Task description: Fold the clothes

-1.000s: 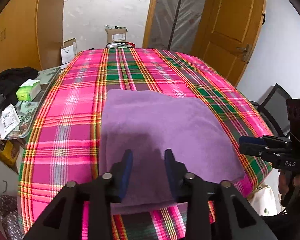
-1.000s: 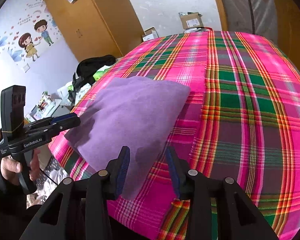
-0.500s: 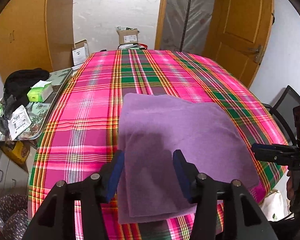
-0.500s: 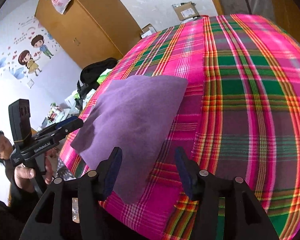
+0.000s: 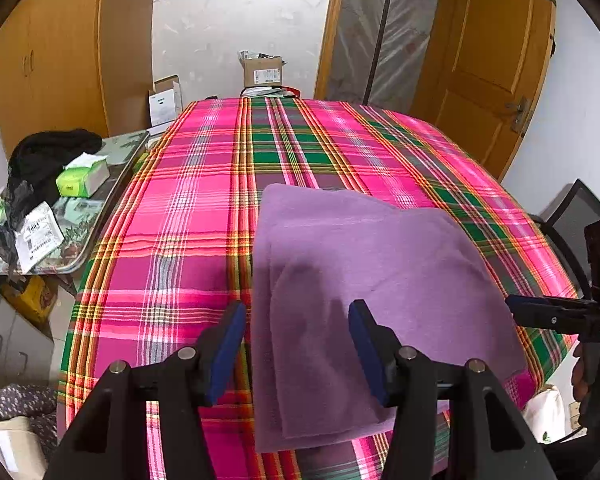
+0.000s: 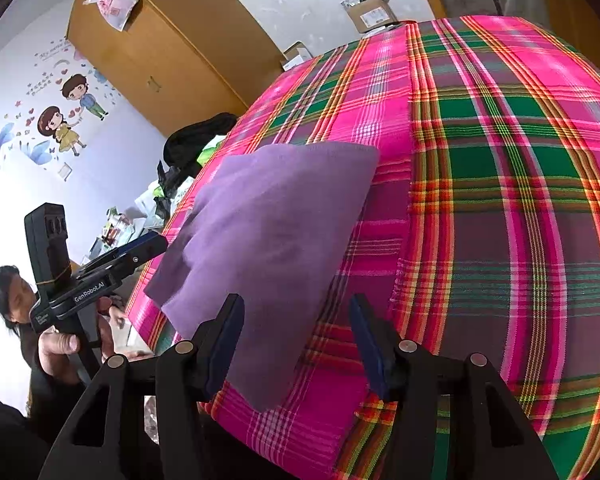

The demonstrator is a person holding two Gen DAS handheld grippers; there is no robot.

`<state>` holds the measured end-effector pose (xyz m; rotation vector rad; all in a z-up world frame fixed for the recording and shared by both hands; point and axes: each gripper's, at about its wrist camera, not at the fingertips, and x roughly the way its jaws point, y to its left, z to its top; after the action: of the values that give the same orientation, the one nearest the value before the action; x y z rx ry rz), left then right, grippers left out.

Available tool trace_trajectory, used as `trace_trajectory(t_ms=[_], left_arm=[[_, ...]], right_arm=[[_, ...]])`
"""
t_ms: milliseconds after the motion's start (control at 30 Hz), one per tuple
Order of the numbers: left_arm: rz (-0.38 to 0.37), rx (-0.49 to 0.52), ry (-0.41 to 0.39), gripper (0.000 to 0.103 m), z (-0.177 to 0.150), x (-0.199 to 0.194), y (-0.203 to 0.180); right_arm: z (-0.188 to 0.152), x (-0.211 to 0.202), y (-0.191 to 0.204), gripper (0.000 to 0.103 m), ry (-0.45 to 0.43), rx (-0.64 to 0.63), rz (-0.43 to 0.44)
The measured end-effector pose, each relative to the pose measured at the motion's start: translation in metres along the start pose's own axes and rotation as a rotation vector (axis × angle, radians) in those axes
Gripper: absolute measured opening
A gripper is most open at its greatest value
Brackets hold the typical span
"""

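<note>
A folded purple cloth [image 5: 364,288] lies flat on a table covered by a pink, green and orange plaid tablecloth [image 5: 204,216]. In the left wrist view the cloth sits toward the near edge of the table, from the centre out toward 5 o'clock, with its near edge overhanging the table edge slightly. Its layers show as stepped edges along the left side.

The left gripper [image 5: 296,348] hangs over the near left part of the cloth. Its jaws have just been opening and now stand wide apart, released, with the cloth's left edge below the gap and nothing pinched.

The right gripper [image 6: 296,344] is above the cloth's near corner, seen at 6 o'clock in the right wrist view. Its jaws have also just been opening; they stand apart and grasp nothing. In the left wrist view this gripper shows at 4 o'clock, just beside the cloth's right edge.

At 9 o'clock in the left wrist view, a side table [image 5: 96,248] holds a black garment [image 5: 48,156], a green tissue pack [image 5: 82,178] and small packets. Cardboard boxes [image 5: 262,72] sit beyond the far end of the table, near a wooden door [image 5: 496,60].
</note>
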<state>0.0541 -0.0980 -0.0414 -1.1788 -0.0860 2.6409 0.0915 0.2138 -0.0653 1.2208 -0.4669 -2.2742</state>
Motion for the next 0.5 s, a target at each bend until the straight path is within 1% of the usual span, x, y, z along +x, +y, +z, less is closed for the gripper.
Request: trace_trajectory(t_ms=[133, 233, 400, 500], left_arm=[[-0.003, -0.036, 0.019, 0.054, -0.004, 0.002, 0.015], [-0.028, -0.054, 0.026, 0.054, -0.007, 0.001, 0.02], [-0.079, -0.038, 0.029, 0.054, -0.009, 0.001, 0.012], [-0.078, -0.013, 0.042, 0.054, -0.009, 0.006, 0.004]], right_arm=[[0.0, 0.002, -0.001, 0.056, 0.004, 0.004, 0.001], [0.0, 0.003, -0.001, 0.056, 0.007, 0.004, 0.002], [0.0, 0.006, 0.0, 0.056, 0.014, 0.001, 0.004], [-0.001, 0.007, 0.0, 0.056, 0.015, 0.001, 0.005]])
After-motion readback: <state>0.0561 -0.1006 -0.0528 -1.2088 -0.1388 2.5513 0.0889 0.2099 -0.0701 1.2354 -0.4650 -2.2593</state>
